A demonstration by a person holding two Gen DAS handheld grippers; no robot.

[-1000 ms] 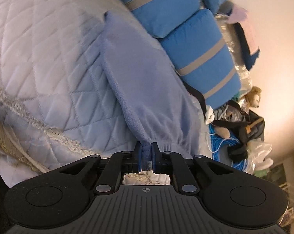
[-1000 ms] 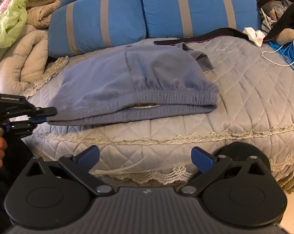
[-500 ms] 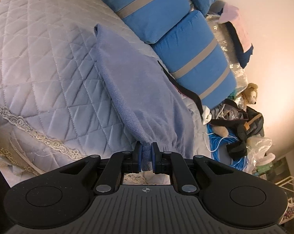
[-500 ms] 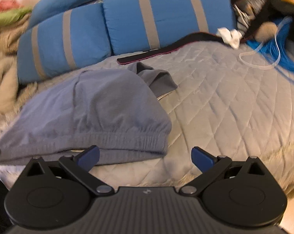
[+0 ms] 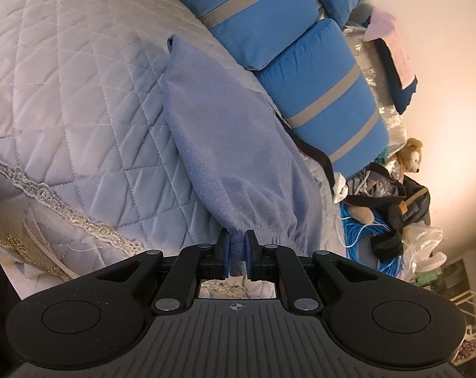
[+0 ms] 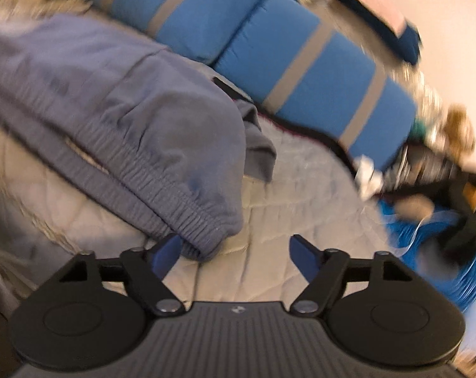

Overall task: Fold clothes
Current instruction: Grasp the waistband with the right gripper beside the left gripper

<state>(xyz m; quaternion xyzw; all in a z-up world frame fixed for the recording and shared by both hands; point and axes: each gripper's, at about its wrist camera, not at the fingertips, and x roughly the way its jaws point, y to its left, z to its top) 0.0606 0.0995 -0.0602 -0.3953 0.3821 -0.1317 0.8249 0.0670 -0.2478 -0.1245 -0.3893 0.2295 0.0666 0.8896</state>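
Note:
Blue-grey sweatpants (image 5: 231,145) lie folded on a quilted grey bedspread (image 5: 80,100). My left gripper (image 5: 237,255) is shut on the corner of their elastic waistband, and the cloth runs away from it toward the pillows. In the right wrist view the same sweatpants (image 6: 127,104) show their gathered waistband end just ahead of my right gripper (image 6: 235,252). That gripper stands open, its left fingertip (image 6: 167,252) touching or nearly touching the waistband corner, nothing between the fingers. The right wrist view is motion-blurred.
Blue pillows with grey stripes (image 5: 316,94) line the far side of the bed, a black strap (image 5: 313,154) below them. Bags, a plush bear (image 5: 408,157) and blue cable (image 5: 367,236) crowd the right end. A lace-trimmed bed edge (image 5: 58,201) runs at the near left.
My right gripper has swung in close to the waistband end and tilted, still open. The left gripper keeps its hold on the waistband corner, with the view shifted slightly.

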